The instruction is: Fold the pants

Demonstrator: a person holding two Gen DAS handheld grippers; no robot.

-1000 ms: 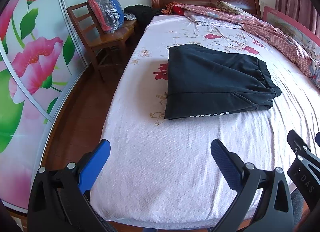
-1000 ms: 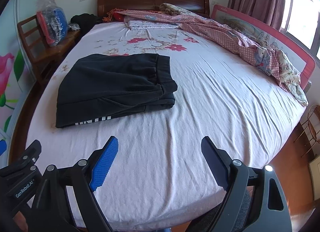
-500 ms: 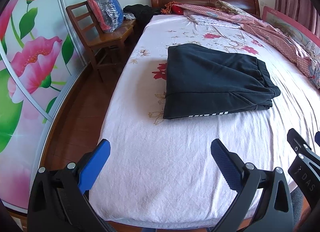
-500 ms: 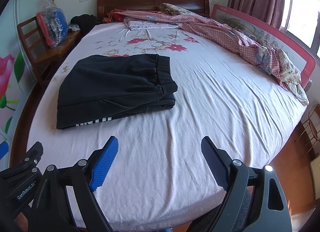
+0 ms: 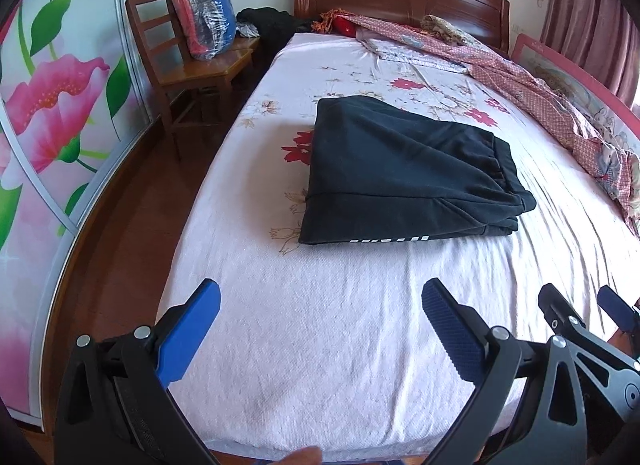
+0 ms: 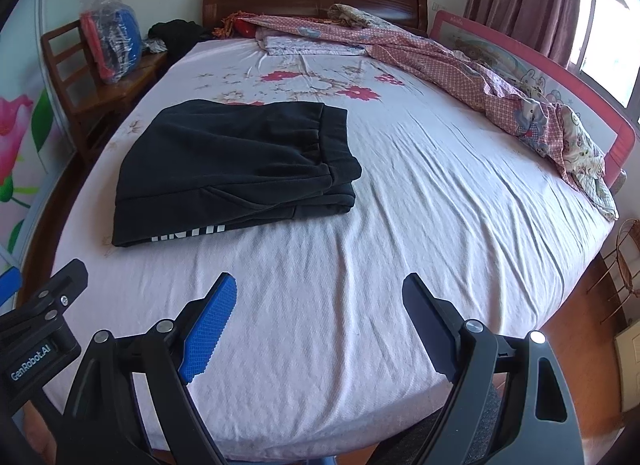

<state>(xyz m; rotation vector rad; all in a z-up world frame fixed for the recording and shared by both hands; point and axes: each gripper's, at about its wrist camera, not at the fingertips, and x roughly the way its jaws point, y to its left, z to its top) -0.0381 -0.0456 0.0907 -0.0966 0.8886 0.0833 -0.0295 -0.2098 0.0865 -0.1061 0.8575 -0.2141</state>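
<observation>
Black pants [image 5: 404, 177] lie folded in a flat stack on the bed, waistband to the right, white lettering on the near edge. They also show in the right wrist view [image 6: 232, 169]. My left gripper [image 5: 320, 305] is open and empty, held above the near part of the bed, well short of the pants. My right gripper [image 6: 320, 297] is open and empty, beside the left one and to the right of the pants. Part of the right gripper's body [image 5: 580, 329] shows at the right edge of the left wrist view.
The bed [image 6: 400, 205] has a pale pink floral sheet. A pink checked quilt [image 6: 460, 65] lies along its far and right side by a red rail [image 6: 580, 93]. A wooden chair [image 5: 188, 65] with a plastic bag stands left. Wardrobe doors [image 5: 40, 105] line the left.
Both grippers have shifted slightly; the pants sit a little further left in the left wrist view. The pants have not moved on the bed.
</observation>
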